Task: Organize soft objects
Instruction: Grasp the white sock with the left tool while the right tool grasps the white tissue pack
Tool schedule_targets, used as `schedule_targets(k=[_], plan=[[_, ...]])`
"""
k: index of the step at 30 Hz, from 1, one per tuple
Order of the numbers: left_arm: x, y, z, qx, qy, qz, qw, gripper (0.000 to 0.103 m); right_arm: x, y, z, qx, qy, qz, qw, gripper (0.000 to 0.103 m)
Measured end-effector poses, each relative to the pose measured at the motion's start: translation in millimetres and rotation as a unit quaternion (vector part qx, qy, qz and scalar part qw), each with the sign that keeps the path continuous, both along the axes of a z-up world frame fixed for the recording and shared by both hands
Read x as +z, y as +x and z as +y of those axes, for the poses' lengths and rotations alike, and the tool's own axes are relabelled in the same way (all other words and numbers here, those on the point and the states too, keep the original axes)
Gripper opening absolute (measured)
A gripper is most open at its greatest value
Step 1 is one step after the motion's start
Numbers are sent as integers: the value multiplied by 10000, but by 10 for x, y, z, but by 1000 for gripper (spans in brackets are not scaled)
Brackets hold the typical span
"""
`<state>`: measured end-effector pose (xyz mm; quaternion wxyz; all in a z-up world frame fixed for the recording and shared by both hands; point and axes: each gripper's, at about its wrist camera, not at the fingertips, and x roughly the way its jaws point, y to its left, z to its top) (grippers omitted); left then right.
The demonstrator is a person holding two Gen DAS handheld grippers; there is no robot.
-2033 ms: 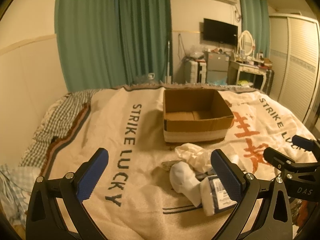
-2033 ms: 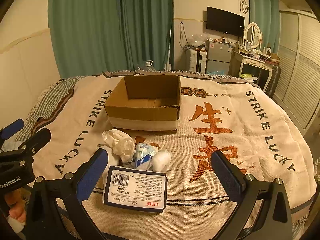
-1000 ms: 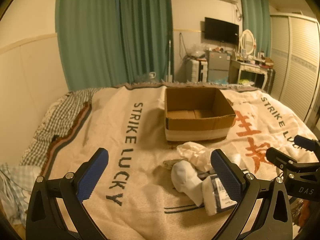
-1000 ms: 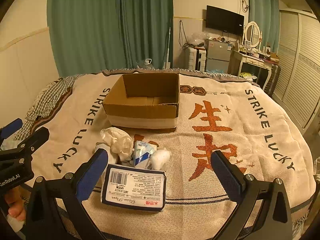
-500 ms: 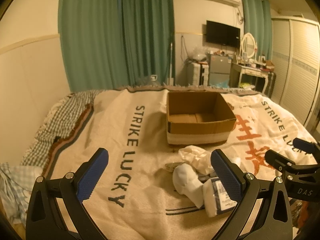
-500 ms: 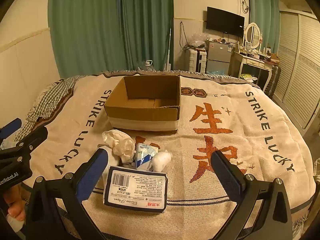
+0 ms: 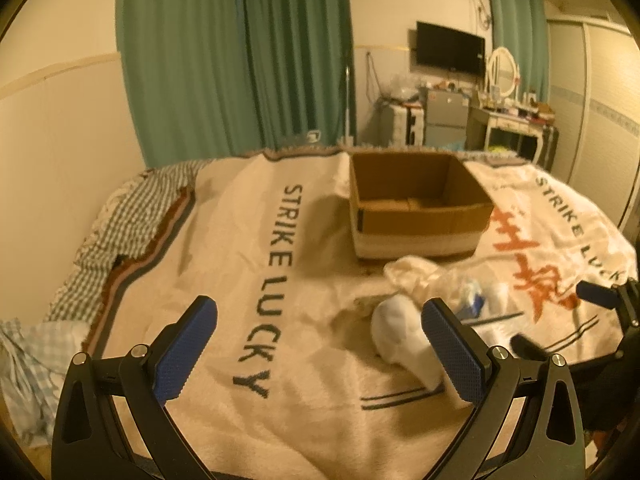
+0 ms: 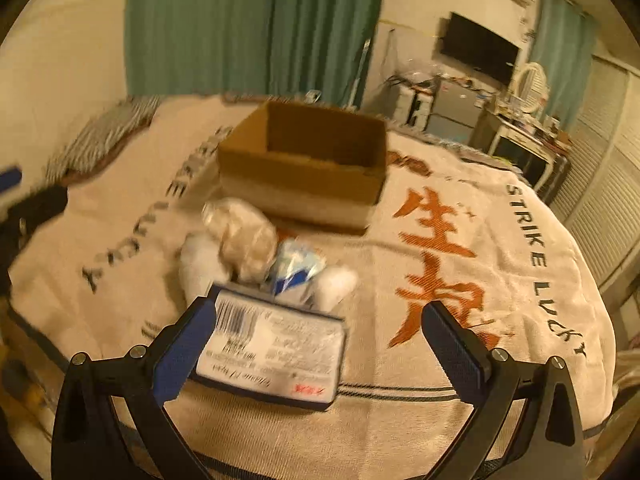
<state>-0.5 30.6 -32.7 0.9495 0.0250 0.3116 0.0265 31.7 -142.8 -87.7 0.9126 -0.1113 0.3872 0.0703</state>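
An open, empty cardboard box [image 7: 420, 208] [image 8: 304, 164] stands on the blanket-covered bed. In front of it lies a pile of soft things: a crumpled cream bag [image 8: 244, 236] [image 7: 416, 274], a white sock [image 7: 400, 340] [image 8: 198, 264], a small blue-and-white packet [image 8: 294, 270], a white roll [image 8: 336, 284] and a flat tissue pack [image 8: 272, 348] with a barcode. My right gripper [image 8: 320, 352] is open, its jaws either side of the tissue pack, the left pad close to its edge. My left gripper [image 7: 320, 352] is open and empty, left of the pile.
The cream blanket [image 7: 240, 280] reads "STRIKE LUCKY" with orange characters [image 8: 432, 248]. A checked sheet [image 7: 132, 220] lies at the bed's left edge. Green curtains [image 7: 240, 60], a TV [image 7: 450, 48] and a dresser [image 7: 516, 128] stand behind the bed.
My right gripper has moved forward and down quickly, so the tissue pack now sits between its jaws; that view is blurred. My left gripper has shifted slightly left and forward.
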Motion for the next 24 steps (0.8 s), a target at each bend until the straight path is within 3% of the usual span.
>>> schedule_targets(k=[9, 16, 24], plan=[[-331, 96, 171, 127, -4, 431, 9990, 103, -650, 177, 148, 225, 176, 924, 9953, 103], [-387, 122, 207, 146, 18, 524, 9985, 103, -740, 252, 91, 176, 449, 1241, 9911, 103], [-398, 115, 188, 98, 69, 510, 9986, 103, -757, 176, 194, 535, 249, 1584, 9856, 103]])
